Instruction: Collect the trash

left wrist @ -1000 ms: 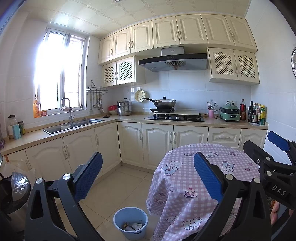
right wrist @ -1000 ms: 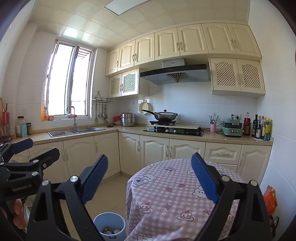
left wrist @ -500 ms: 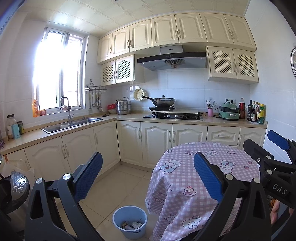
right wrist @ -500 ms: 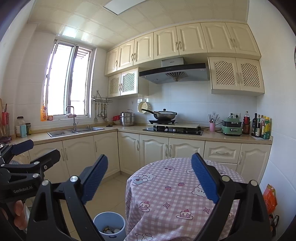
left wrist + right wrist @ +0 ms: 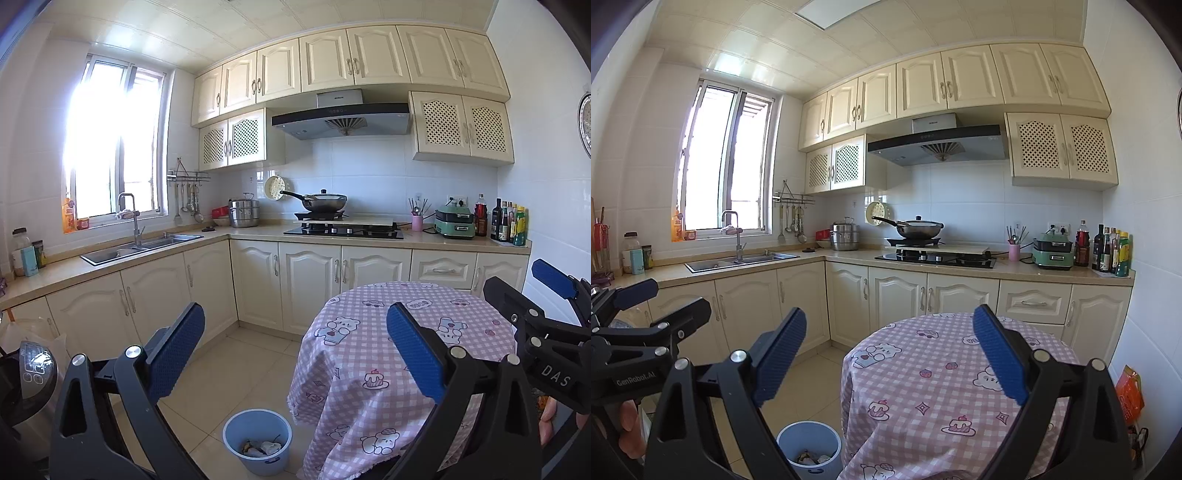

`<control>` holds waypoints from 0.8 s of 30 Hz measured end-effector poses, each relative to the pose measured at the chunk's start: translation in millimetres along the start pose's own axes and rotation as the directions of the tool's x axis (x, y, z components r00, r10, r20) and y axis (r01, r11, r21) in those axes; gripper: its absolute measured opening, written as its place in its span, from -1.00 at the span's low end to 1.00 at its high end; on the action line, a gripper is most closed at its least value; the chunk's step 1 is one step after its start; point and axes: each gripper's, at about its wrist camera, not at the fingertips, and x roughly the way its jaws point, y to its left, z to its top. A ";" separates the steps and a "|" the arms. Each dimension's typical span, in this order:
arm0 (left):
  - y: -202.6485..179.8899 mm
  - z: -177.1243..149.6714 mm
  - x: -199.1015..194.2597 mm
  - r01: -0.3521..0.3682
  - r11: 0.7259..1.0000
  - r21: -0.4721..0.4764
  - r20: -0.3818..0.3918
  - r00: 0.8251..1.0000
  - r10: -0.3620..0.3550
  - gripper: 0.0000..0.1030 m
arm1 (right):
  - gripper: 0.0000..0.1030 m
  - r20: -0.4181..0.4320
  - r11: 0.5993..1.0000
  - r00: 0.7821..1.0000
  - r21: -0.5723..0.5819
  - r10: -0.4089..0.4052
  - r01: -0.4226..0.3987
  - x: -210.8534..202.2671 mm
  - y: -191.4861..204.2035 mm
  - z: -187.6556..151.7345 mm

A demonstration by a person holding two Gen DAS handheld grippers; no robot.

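Trash? None shows on the table [image 5: 436, 314] ahead of you; the only scraps in sight sit already in the bin [image 5: 257, 439] on the floor, low and between your left gripper's [image 5: 295, 350] tips, left of the right gripper [image 5: 890, 358]. Both are spread wide, holding nothing. The left one's nearer that bin.

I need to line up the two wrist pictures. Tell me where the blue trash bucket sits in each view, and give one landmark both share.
Left wrist: the blue trash bucket stands on the floor at bottom centre, left of the round table.
Right wrist: the bucket is at the bottom edge, left of centre, against the tablecloth's hem.
Shared landmark: the range hood above the stove.
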 end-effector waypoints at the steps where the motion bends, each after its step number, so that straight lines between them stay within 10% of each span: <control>1: -0.1 0.0 0.1 0.000 1.000 0.000 0.000 1.000 0.000 0.85 | 0.75 -0.001 1.000 1.000 0.001 0.001 -0.001 0.1 0.1 -0.2; 24: 3.3 0.4 -0.2 -0.001 1.000 0.002 -0.006 1.000 0.001 0.85 | 0.75 -0.009 1.000 1.000 -0.001 0.011 -0.011 0.8 3.9 -3.3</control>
